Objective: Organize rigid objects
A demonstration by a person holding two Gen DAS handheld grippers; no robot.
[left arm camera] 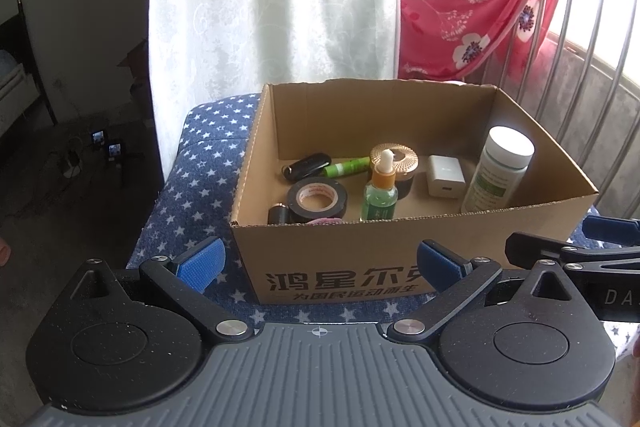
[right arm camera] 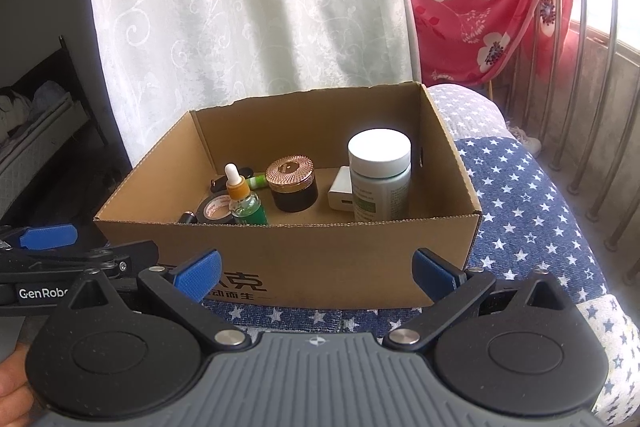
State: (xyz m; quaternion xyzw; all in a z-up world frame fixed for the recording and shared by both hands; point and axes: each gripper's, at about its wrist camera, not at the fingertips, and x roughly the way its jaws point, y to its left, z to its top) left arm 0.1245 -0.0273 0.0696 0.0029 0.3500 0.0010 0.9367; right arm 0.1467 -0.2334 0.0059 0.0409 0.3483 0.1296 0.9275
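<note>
- Both claws are spread wide and hold nothing: the left gripper (left arm camera: 318,261) and right gripper (right arm camera: 316,269) hover side by side just before the open brown cardboard box (left arm camera: 360,241).
- Inside the box: a white-capped pill bottle (right arm camera: 380,173), a green dropper bottle (right arm camera: 246,203), a gold-lidded dark jar (right arm camera: 293,185), a white charger cube (left arm camera: 445,175), a black tape roll (left arm camera: 316,199).
- Judgement: everything looks boxed, so sorting seems at its start or end; the next move calls for reaching over the near wall.
</note>
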